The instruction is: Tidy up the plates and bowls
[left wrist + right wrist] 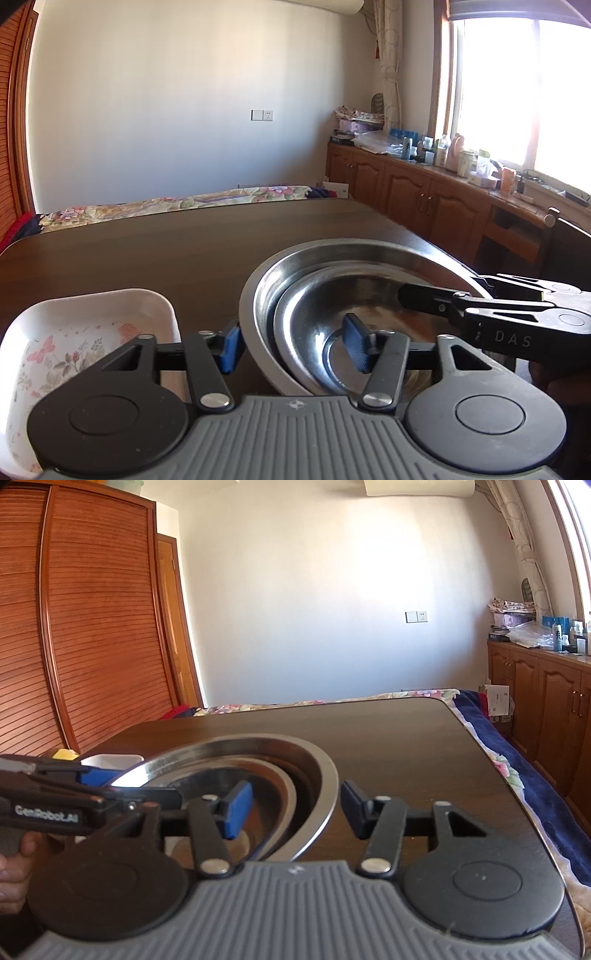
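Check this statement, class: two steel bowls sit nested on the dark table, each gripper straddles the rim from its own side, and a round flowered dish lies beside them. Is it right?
One detail is wrong. The flowered dish is rectangular with rounded corners, not round, as the left wrist view shows. The rest stands: steel bowls nested on the dark table, left gripper and right gripper straddling the rim.

Right gripper (295, 808) straddles the right rim of the big steel bowl (325, 775), one blue pad inside, one outside, neither clearly pressing it. A smaller bowl (284, 786) sits nested inside. They're near the tabletop's (406, 738) front edge, left gripper (162, 797) reaching in opposite.
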Demonstrator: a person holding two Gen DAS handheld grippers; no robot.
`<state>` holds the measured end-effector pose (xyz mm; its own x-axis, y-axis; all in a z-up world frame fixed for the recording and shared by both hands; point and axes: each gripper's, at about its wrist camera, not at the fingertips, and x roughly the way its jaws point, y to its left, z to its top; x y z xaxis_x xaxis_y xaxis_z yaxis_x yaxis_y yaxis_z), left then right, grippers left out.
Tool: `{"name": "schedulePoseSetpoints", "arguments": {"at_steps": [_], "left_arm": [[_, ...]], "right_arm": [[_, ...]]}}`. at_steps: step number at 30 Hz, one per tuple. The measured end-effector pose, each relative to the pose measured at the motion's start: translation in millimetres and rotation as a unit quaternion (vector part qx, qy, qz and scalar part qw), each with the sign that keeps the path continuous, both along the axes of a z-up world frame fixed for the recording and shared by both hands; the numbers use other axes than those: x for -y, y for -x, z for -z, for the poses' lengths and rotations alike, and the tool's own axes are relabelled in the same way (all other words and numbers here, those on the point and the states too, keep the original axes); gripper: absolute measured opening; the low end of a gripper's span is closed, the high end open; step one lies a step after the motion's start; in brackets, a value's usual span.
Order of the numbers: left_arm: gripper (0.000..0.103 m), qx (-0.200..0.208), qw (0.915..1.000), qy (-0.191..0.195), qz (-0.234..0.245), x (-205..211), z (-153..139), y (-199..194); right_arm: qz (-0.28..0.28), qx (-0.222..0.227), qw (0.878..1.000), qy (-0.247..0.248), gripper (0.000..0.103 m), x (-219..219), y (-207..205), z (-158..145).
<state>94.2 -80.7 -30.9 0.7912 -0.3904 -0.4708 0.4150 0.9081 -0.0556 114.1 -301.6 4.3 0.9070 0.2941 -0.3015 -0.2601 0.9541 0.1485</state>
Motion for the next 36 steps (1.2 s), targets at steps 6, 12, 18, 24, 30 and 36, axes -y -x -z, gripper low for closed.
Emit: {"name": "schedulePoseSetpoints", "arguments": {"at_steps": [6, 12, 18, 24, 30, 36], "left_arm": [[0.041, -0.004, 1.0000, 0.002, -0.009, -2, 1, 1], [0.041, -0.013, 0.9998, 0.008, -0.010, -3, -1, 2], [0.041, -0.007, 0.9999, 0.011, -0.010, -8, -5, 6], [0.041, 0.000, 0.9999, 0.011, -0.011, -13, -9, 10], [0.041, 0.010, 0.9998, 0.010, -0.011, -15, -14, 17], [0.041, 0.017, 0.9996, 0.015, -0.014, -25, -23, 18]], "right_arm": [[0.003, -0.003, 1.000, -0.006, 0.037, 0, 0, 2], [0.012, -0.006, 1.000, -0.011, 0.035, 1, 2, 1], [0.013, -0.003, 1.000, -0.015, 0.035, 0, 7, -2], [0.011, -0.002, 1.000, -0.018, 0.036, 1, 7, -4], [0.007, 0.003, 1.000, -0.013, 0.036, -2, 6, -11], [0.001, 0.005, 1.000, -0.011, 0.036, -7, 2, -18]]}}
